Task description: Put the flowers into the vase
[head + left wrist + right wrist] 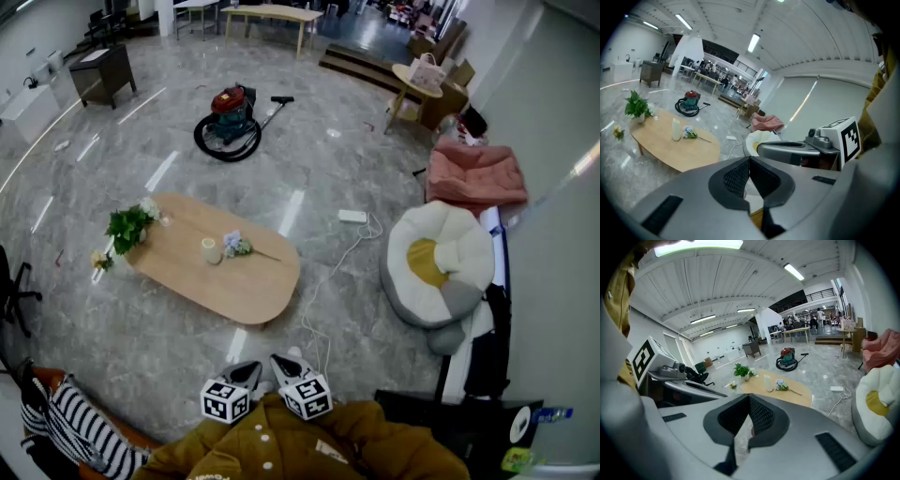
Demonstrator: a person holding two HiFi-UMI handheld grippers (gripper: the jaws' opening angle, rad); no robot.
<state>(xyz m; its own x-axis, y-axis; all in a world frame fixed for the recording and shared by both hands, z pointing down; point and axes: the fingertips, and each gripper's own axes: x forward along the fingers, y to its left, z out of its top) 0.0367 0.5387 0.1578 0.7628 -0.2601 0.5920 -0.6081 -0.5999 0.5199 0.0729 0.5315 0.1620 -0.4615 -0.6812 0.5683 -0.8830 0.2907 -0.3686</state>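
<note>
Left gripper and right gripper are hovering with jaws pinched together, empty, well short of the flowers lying beside the vase.

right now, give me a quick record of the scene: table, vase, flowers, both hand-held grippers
table: low oval wooden table, out ahead of the person
vase: cream vase upright on the table
flowers: blue flowers lying beside the vase, not in it
left: left hand-held gripper shut, empty
right: right hand-held gripper shut, empty
task: not begun
</note>
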